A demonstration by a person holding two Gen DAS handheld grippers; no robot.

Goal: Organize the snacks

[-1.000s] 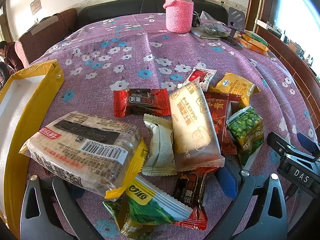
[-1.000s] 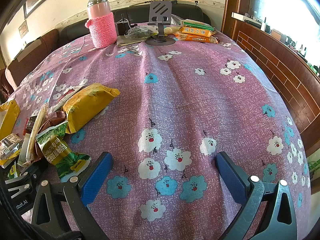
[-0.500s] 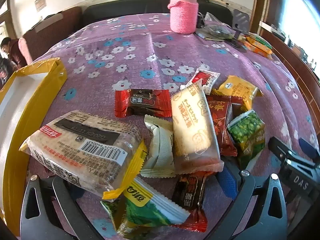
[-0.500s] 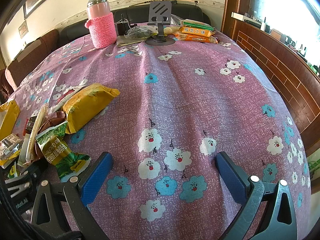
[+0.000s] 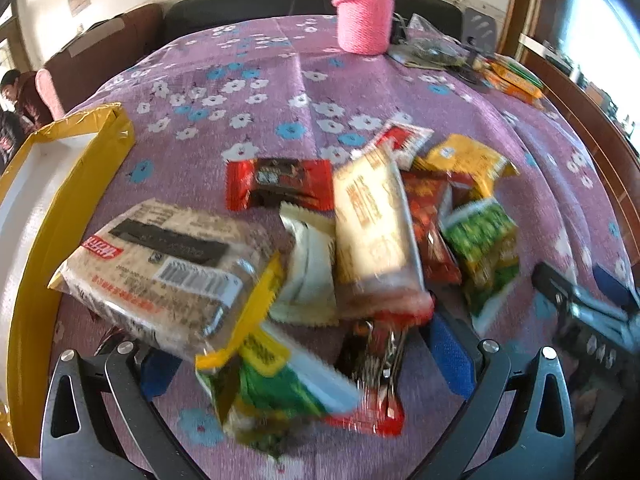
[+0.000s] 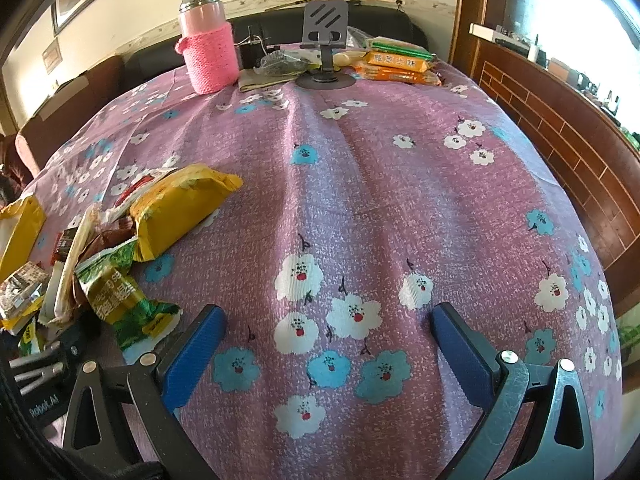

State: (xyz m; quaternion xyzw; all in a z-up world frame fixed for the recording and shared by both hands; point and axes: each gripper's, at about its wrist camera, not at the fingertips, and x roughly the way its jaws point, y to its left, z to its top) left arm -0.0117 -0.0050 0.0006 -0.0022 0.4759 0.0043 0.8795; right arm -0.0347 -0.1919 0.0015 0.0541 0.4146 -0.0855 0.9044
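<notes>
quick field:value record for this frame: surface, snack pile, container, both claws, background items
surface: purple floral tablecloth
snack pile: loose wrapped packets, overlapping; large barcode pack, red bar, cream long pack, green pea bag, yellow pack
container: yellow box, open, left of the pile
left claw: open, straddling the near edge of the pile, nothing gripped
right claw: open, over bare cloth, right of the pile
background: pink sleeved flask, phone stand, orange packets
image quality: left view motion-blurred

Right hand-held gripper [image 6: 326, 344]: black frame; blue ribbed pads [image 6: 192, 354]; silver screws [image 6: 506, 357].
</notes>
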